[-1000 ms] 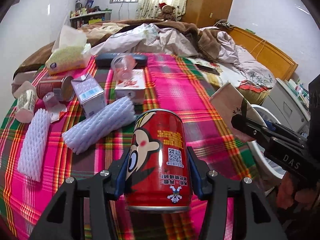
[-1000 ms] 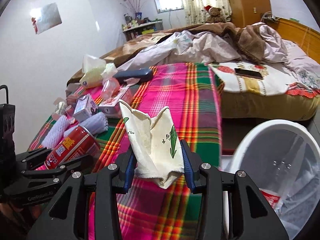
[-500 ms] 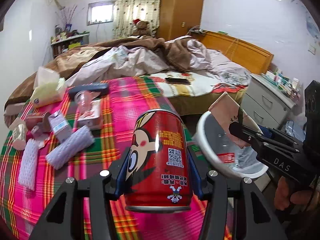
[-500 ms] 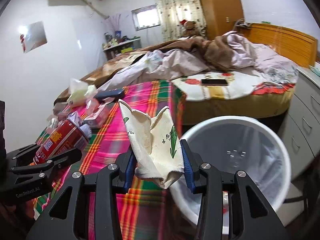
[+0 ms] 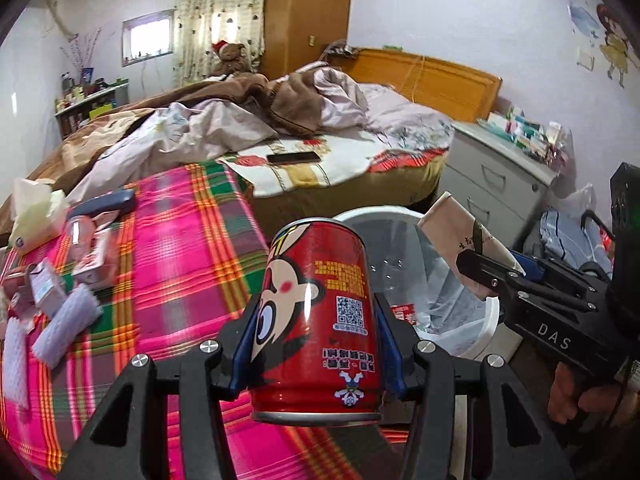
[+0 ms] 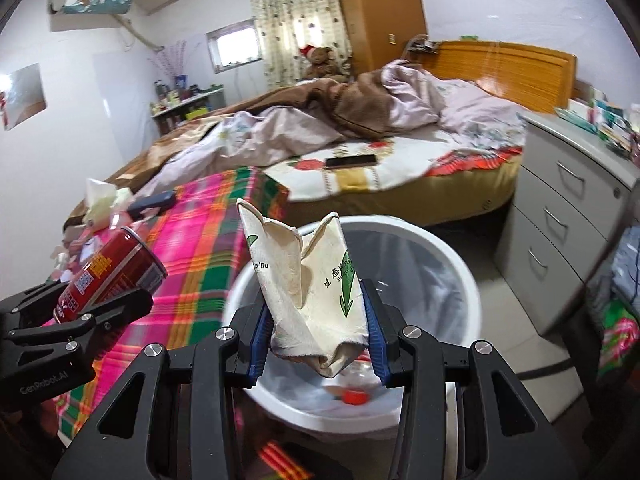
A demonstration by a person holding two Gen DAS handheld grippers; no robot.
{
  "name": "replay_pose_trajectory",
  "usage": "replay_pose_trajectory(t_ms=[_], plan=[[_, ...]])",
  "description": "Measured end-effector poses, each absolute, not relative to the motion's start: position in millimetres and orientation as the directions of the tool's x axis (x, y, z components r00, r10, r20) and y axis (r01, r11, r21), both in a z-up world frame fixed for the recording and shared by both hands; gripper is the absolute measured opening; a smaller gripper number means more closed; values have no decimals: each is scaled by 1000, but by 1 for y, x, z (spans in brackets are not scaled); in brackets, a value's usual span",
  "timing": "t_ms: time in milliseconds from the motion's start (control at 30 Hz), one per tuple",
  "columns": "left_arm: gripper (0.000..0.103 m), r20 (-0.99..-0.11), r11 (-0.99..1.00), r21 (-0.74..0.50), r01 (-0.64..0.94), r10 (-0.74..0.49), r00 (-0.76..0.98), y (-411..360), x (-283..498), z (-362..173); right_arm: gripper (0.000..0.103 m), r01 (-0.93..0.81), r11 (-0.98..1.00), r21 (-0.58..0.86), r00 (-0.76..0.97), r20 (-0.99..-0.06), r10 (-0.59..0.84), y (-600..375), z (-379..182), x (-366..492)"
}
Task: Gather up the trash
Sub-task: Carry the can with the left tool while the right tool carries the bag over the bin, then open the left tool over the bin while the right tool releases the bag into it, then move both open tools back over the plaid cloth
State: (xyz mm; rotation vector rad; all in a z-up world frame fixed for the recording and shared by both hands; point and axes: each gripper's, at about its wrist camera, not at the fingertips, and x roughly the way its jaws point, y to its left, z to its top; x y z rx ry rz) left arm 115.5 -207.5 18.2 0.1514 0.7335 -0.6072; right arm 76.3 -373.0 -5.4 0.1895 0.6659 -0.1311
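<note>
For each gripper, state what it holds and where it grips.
Left gripper: red cartoon-printed drink can, by its sides. Right gripper: crushed cream paper cup, by its sides.

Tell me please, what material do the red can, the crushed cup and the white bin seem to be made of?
The red can looks like thin metal: glossy printed wall and a silvery rolled rim at its end. The crushed cup appears to be matte paper, since it holds sharp folds and looks stained. The white bin is probably smooth plastic, with a thin clear film liner inside, judging by its wrinkles.
</note>
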Motion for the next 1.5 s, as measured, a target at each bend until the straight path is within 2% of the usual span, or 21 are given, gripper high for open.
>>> replay_pose_trajectory(t_ms=[533,567,600,667,700,767,1500], plan=[[55,-699,786,-77,614,-482,529,-257,125,0,44,263,958,113,693,-713,-106,-406,-32,85],[60,-699,789,-77,609,-479,532,-257,126,0,45,268,957,113,687,-718,-107,-408,-33,85],[69,-697,794,-69,604,-471,540,-257,126,0,46,271,956,111,683,-722,-109,-408,-34,85],[73,-691,795,-64,603,-471,548,-256,125,1,50,283,953,105,676,-727,-121,-410,-36,85],[73,-691,793,-73,605,-478,543,-255,125,1,54,285,953,105,677,-726,-122,-411,-36,85],[73,-690,798,-71,599,-473,547,-254,126,2,57,281,953,115,683,-721,-115,-411,-34,82],[73,-629,875,-33,484,-394,670,-182,115,22,58,220,965,141,754,-653,-77,-369,-10,80]])
